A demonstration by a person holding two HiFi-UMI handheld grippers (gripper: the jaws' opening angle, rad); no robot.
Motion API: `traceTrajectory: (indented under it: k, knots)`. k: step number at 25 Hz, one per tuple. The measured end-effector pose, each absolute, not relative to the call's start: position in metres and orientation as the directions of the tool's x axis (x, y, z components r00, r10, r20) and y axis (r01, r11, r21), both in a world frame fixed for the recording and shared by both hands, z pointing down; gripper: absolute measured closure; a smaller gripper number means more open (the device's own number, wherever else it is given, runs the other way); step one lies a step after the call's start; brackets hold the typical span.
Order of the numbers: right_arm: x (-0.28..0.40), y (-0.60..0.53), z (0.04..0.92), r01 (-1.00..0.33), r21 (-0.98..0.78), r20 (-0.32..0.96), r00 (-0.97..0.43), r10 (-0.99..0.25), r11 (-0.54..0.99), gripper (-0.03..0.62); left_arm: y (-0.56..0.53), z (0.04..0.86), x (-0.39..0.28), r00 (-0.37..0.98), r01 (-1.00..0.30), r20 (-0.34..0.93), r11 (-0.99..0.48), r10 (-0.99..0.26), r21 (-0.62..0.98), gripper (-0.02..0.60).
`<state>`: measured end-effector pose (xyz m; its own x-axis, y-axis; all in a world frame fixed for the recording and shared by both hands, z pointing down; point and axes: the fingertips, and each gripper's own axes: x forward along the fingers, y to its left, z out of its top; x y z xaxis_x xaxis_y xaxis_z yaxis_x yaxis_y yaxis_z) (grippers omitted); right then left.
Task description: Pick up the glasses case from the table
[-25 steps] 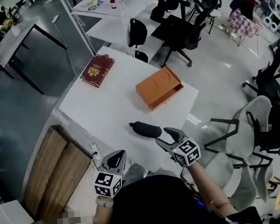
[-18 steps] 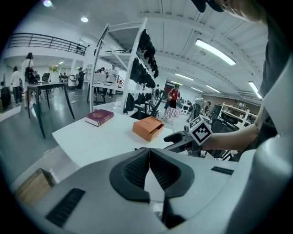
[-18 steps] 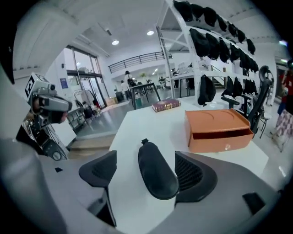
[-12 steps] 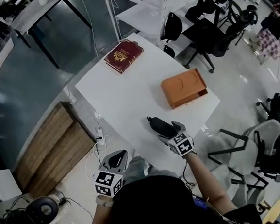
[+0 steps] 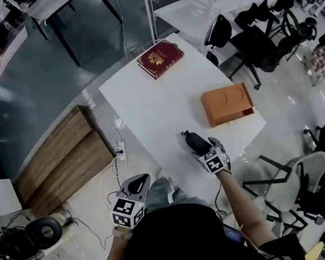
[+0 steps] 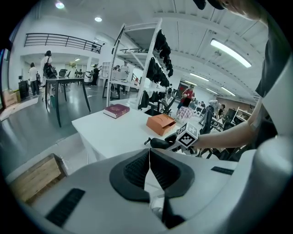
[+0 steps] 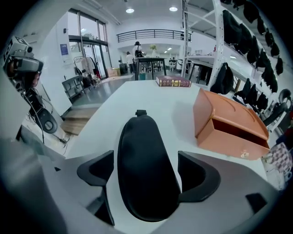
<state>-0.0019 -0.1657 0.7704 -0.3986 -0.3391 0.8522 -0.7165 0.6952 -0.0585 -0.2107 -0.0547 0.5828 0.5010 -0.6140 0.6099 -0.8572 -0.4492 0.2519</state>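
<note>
Now, left gripper [image 6: 148,157]: jaws pressed together with nothing between them, held off the table's near edge at the lower left of the head view, idle.
Right gripper [image 7: 145,164]: jaws opening, spread wide to either side of the case; a gap shows at the left pad, the right pad sits just beside the case's flank, and neither appears to press.
Glasses case [image 7: 145,132]: black, oblong, lying flat on the white table [image 5: 160,98] near its near-right edge, lengthwise between the right jaws.
Step in hand: judged to be the approach, with the case straddled but not yet gripped.
Next move: likely closing across the case's narrow width, squarely on its rounded sides so it does not squirt out, then lifting straight up.
Farther on: orange box [image 5: 227,105] just beyond the case towards the right; red book [image 5: 160,57] well apart at the far corner.
Head view only: whole layout, plus the wooden crate [image 5: 57,158] on the floor at left; the case is mostly covered by the right gripper.
Right gripper view only: pad gaps and the box's open drawer side.
Left gripper view only: side-on look at the right gripper on the case.
</note>
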Motion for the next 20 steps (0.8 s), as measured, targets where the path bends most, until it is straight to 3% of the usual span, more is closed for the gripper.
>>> traceTrajectory:
  k: [13,20]
  knots:
    - [0.006,-0.166,0.792,-0.74,-0.073,0.877,-0.367,-0.311,0.668,0.177,-0.048,0.584,-0.221,0.472,-0.876,0.61,-0.415,-0.636,0.246,0.561]
    - [0.012,-0.168,0.761,-0.787,-0.08,0.831,-0.391,-0.394,0.612,0.194,-0.057,0.577,-0.214,0.502,-0.857,0.592,-0.455,-0.63,0.243,0.561]
